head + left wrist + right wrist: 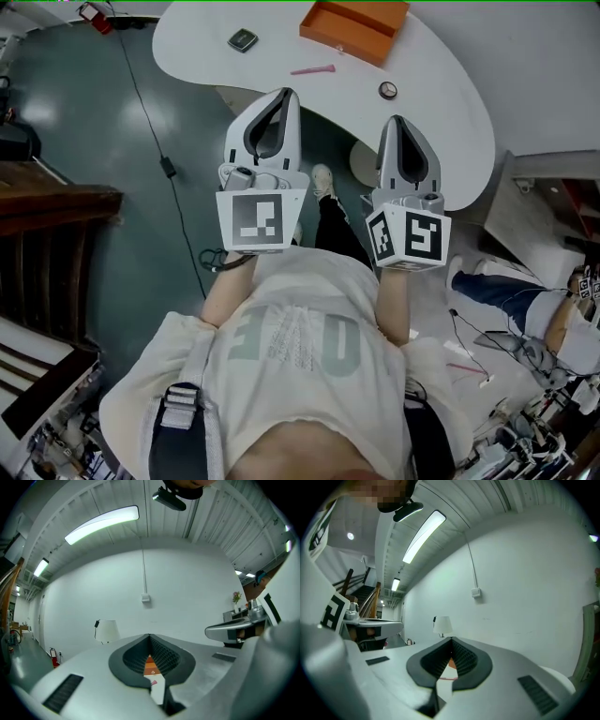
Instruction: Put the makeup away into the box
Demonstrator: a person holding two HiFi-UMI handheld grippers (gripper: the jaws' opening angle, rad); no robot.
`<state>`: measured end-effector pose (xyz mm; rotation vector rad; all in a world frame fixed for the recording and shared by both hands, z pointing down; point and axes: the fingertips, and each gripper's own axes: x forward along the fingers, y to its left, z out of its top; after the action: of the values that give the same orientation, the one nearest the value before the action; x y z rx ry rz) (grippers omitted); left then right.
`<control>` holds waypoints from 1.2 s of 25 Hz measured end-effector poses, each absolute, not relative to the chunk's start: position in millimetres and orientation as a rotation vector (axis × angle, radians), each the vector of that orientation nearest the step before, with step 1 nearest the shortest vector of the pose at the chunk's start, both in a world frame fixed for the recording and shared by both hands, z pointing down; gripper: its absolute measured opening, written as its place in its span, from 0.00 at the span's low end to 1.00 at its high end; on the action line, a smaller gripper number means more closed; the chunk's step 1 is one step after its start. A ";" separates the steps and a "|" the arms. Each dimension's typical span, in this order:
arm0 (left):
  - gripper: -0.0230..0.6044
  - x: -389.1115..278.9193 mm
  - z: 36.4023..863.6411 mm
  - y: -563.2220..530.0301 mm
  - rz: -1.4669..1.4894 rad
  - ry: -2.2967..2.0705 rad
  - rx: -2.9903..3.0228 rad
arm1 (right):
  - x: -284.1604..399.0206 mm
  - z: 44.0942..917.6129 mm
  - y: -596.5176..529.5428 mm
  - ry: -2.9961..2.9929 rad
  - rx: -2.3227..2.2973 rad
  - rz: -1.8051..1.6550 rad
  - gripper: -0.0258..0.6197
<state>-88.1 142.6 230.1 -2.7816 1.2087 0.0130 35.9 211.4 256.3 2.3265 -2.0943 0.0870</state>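
White curved tabletop (441, 103) lies beyond our left gripper (281, 94) and right gripper (398, 122), both pressed together, empty. We judge it the reaching step; next we spread jaws around the slim pink makeup stick (313, 69) ahead.

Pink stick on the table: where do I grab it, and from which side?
Probably its middle, right claw tilted down from the near side, jaws across its thin width. The pink stick lies flat, lengthwise side to side in the head view, clear of the orange box. That claw is shut; open it first.

Box (354, 28) orange; table (441, 103) white; makeup stick (313, 69) pink; left tool (284, 94), right tool (395, 122) grey; markers (255, 220) black-white squares.
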 end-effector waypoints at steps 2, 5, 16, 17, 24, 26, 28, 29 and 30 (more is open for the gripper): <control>0.05 -73.5 234.1 127.5 0.005 1.223 -2.785 | 51.0 255.7 194.1 -2.113 2.323 0.085 0.05; 0.05 -48.5 235.8 94.7 0.014 1.260 -2.758 | 78.1 257.3 159.0 -2.150 2.299 0.073 0.05; 0.05 27.2 222.5 -13.4 -0.010 1.379 -2.711 | 145.8 251.0 37.4 -2.308 2.131 0.065 0.05; 0.05 31.6 220.6 -19.6 -0.012 1.372 -2.714 | 147.5 247.4 30.7 -2.326 2.132 0.073 0.05; 0.05 52.4 219.0 -59.3 -0.051 1.300 -2.741 | 157.1 253.3 -0.9 -2.301 2.145 0.138 0.05; 0.05 58.2 217.8 -67.0 -0.035 1.280 -2.752 | 161.0 255.4 -4.9 -2.277 2.157 0.140 0.04; 0.05 63.5 218.7 -72.1 -0.052 1.247 -2.764 | 164.2 255.2 -9.4 -2.259 2.178 0.145 0.05; 0.05 66.3 219.5 -74.5 -0.062 1.231 -2.770 | 166.0 254.1 -12.0 -2.250 2.188 0.143 0.05; 0.05 69.1 220.6 -77.0 -0.066 1.220 -2.777 | 168.0 252.5 -15.1 -2.242 2.193 0.132 0.05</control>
<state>69.1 -77.0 220.6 -2.7771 1.2198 -0.0662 168.0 -15.1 252.5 2.1932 -2.2418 0.1322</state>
